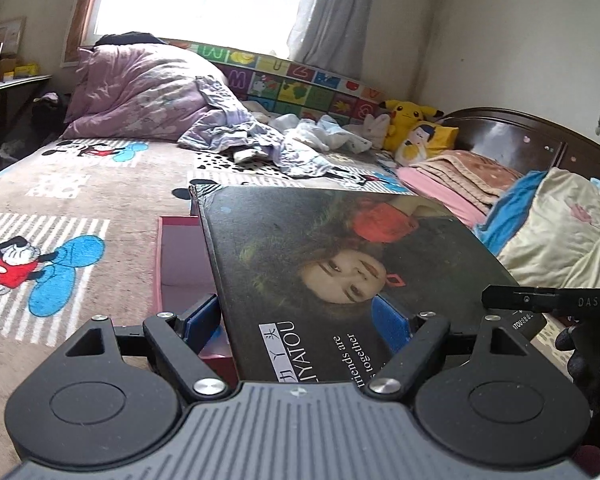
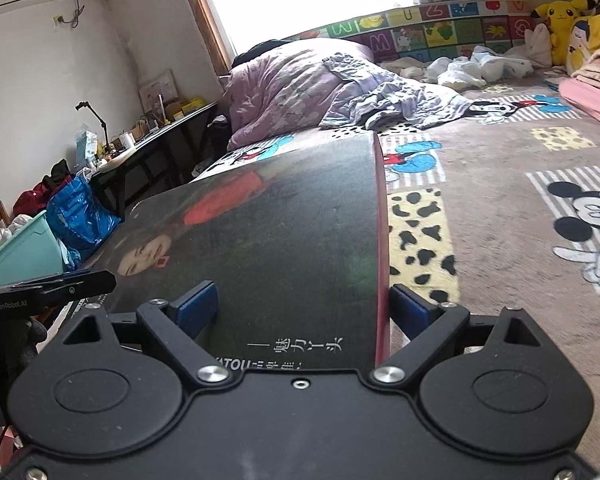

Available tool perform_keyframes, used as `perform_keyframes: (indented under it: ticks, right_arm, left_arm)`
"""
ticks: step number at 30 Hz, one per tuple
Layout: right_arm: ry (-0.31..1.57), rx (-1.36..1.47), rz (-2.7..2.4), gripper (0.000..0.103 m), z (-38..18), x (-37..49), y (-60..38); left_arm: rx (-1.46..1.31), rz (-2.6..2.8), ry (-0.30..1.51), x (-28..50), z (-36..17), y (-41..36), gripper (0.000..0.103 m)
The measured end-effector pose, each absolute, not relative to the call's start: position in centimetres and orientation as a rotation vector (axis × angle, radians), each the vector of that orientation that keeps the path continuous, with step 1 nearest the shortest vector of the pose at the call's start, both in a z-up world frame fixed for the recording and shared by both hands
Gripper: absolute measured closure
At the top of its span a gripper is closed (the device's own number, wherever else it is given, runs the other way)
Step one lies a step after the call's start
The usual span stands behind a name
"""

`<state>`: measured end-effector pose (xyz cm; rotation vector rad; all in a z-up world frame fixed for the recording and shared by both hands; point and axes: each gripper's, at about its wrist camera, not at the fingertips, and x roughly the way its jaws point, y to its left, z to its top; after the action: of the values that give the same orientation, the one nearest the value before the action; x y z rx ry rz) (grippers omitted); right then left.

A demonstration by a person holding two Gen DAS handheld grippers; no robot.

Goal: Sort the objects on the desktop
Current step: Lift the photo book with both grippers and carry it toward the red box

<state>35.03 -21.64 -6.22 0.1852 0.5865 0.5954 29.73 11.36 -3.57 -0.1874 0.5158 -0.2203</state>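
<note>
Bed (image 1: 100, 184), cartoon blanket: your left gripper (image 1: 296, 320) and right gripper (image 2: 300, 308) both gape wide, blue pads flanking the dark lid (image 1: 340, 256) without visibly pinching it. Lid sits tilted over pink box (image 1: 180, 264).

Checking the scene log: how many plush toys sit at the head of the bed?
3: a yellow Pikachu, a white rabbit beside it, and a yellow doll-shaped cushion in front. Bedding may hide others.
</note>
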Motion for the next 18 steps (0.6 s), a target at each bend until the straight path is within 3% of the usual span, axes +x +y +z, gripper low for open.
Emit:
perform_keyframes:
  ticks: [18]
  right_arm:
    - [0.609, 0.17, 0.604, 0.009, -7.7, 37.4, -16.0]
  left_arm:
    - [-0.225, -0.182, 0.547, 34.6, -5.5, 16.9, 0.021]
